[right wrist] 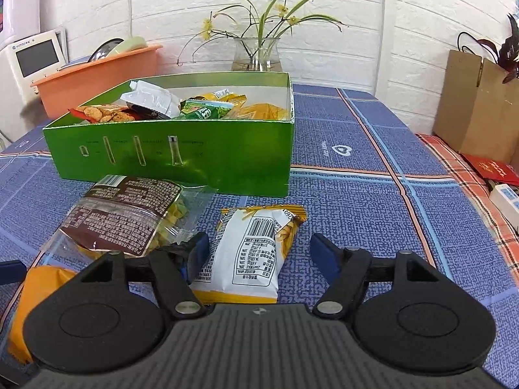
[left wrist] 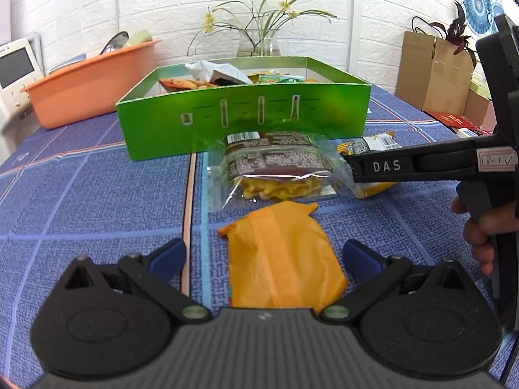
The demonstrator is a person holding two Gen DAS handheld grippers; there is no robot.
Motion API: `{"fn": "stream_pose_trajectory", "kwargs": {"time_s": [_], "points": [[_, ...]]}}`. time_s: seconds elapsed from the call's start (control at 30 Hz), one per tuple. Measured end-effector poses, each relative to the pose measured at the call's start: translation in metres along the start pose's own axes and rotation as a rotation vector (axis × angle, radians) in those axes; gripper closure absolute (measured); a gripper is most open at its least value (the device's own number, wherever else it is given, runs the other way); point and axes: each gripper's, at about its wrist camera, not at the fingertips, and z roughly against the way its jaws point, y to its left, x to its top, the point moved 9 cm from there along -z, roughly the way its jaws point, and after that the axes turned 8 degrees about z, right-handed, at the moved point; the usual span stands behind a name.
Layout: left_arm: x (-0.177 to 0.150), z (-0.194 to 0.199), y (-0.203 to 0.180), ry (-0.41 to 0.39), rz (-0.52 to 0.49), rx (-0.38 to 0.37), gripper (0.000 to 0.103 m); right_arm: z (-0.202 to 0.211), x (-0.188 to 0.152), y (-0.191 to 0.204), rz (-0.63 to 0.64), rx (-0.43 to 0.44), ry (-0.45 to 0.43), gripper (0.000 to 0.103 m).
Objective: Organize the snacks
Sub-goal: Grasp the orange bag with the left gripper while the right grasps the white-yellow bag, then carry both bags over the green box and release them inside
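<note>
A green box [left wrist: 243,123] [right wrist: 168,159] on the blue tablecloth holds several snack packs. In front of it lie a clear-and-brown pack of yellow chips [left wrist: 275,165] [right wrist: 126,214], an orange pack [left wrist: 282,256] [right wrist: 35,295] and a white-and-yellow pack [right wrist: 256,249] [left wrist: 376,146]. My left gripper [left wrist: 264,256] is open, its blue pads either side of the orange pack. My right gripper [right wrist: 259,253] is open around the white-and-yellow pack; it also shows in the left wrist view [left wrist: 405,165], reaching in from the right.
An orange basin [left wrist: 90,84] [right wrist: 100,74] stands at the back left beside a white appliance [left wrist: 16,71]. A glass vase with flowers [left wrist: 259,42] [right wrist: 256,52] stands behind the box. Brown paper bags [left wrist: 434,71] [right wrist: 480,110] and a red booklet [right wrist: 493,168] sit right.
</note>
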Motion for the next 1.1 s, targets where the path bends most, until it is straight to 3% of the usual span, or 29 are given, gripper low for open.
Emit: {"fn": "stream_pose_trajectory", "kwargs": {"time_s": [0.03, 0.13, 0.2, 0.3, 0.4, 0.5, 0.77, 1.0, 1.1], "points": [[0.0, 0.001, -0.001, 0.0, 0.002, 0.003, 0.0, 0.003, 0.0, 0.001, 0.008, 0.002, -0.007, 0.02], [-0.005, 0.009, -0.007, 0.022, -0.005, -0.016, 0.006, 0.017, -0.008, 0.003, 0.0, 0.021, -0.003, 0.029], [-0.008, 0.022, -0.013, 0.016, -0.016, -0.055, 0.047, 0.032, -0.018, 0.002, -0.007, 0.048, -0.005, 0.03], [-0.015, 0.035, -0.015, 0.039, -0.007, -0.093, 0.048, 0.06, -0.036, 0.003, -0.033, 0.113, -0.018, 0.03], [-0.022, 0.044, -0.012, 0.041, 0.005, -0.085, 0.053, 0.083, -0.047, 0.003, -0.066, 0.163, -0.033, 0.03], [-0.024, 0.059, 0.0, 0.06, 0.064, -0.105, 0.055, 0.104, -0.053, 0.004, -0.123, 0.22, -0.056, 0.03], [-0.007, 0.105, 0.047, -0.031, 0.185, -0.068, 0.056, 0.125, -0.046, 0.029, -0.122, 0.339, -0.087, 0.03], [0.055, 0.123, 0.065, -0.168, 0.144, -0.025, 0.056, 0.121, -0.015, 0.064, -0.152, 0.547, -0.113, 0.03], [0.098, 0.105, 0.058, -0.197, 0.118, -0.038, 0.056, 0.111, 0.021, 0.057, -0.154, 0.527, -0.218, 0.03]]}}
